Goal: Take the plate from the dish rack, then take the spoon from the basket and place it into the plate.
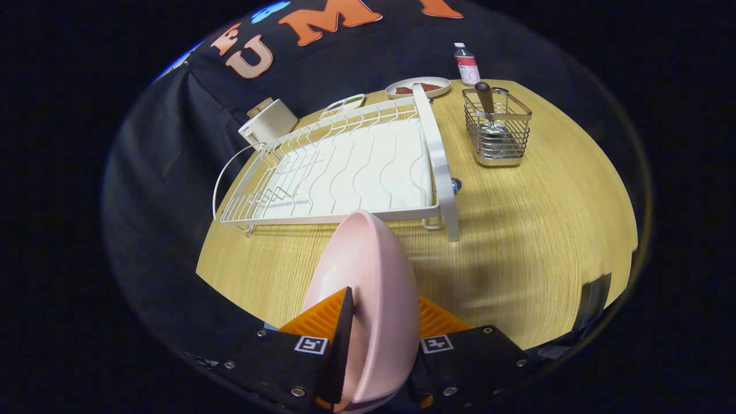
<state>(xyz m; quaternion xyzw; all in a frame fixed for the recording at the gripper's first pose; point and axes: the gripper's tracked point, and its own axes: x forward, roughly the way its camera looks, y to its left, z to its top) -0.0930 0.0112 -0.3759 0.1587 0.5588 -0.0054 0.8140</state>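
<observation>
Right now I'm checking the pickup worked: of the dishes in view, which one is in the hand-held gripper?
The pink plate, held on edge between both fingers of the hand-held gripper. The two white dishes sit beyond the dish rack.

Between the black, orange-ribbed tongs (376,322) sits a pale pink plate (368,287). Beyond them a white dish rack (345,172) and silver wire basket (497,135) stand on the light wood-grain surface (546,230).

Pink plate (368,276), held on edge between the orange fingers (both pressing its rim), just short of the white dish rack (339,172). Spoon (487,106) stands handle-up in the wire basket (498,135) beyond.
</observation>
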